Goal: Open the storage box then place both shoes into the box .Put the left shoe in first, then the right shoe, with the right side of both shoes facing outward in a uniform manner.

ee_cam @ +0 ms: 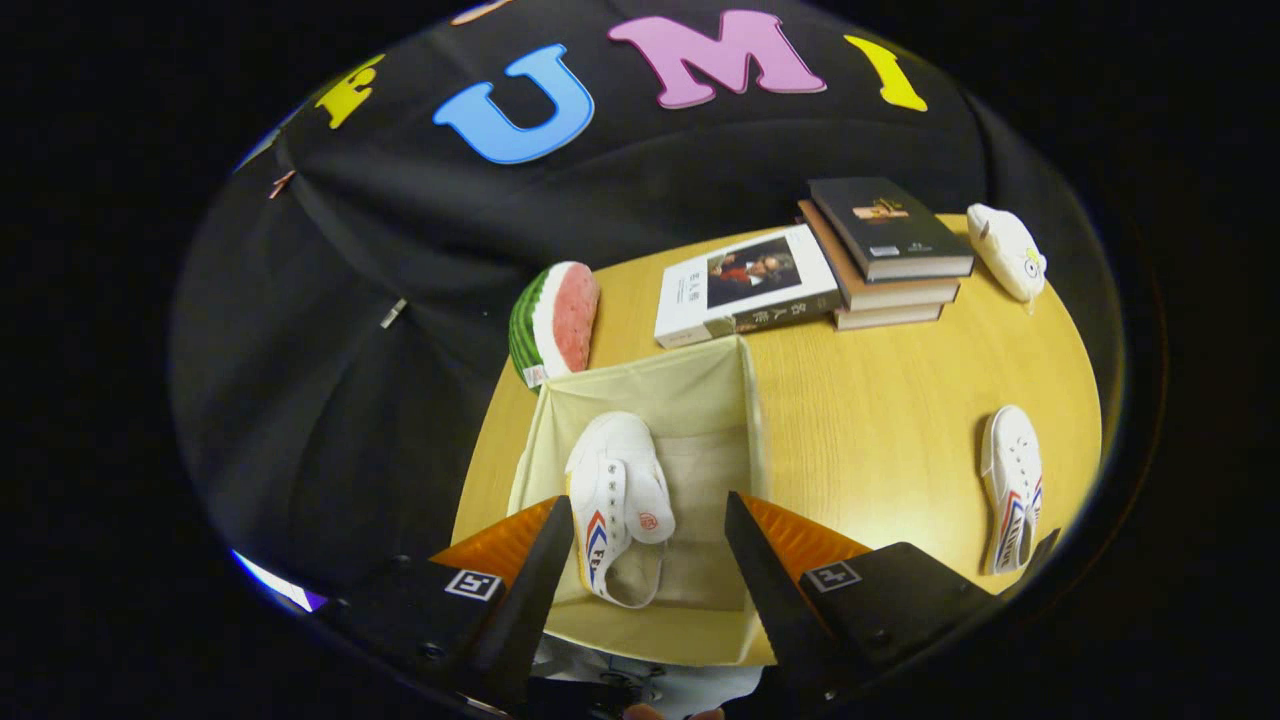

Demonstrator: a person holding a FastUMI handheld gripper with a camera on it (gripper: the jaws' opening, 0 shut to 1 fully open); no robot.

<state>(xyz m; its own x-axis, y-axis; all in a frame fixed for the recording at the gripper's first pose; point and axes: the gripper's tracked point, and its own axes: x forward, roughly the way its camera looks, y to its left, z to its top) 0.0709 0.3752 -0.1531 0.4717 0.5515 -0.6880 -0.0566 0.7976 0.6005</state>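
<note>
So the cream fabric storage box (700, 400) sits open right ahead of the fingers with one white sneaker (620, 500) lying on its side inside between them, and the other white sneaker (1012, 485) sits on the table off beyond the right finger.

Bright, even light on sharp centre (edges bend, darken).
</note>
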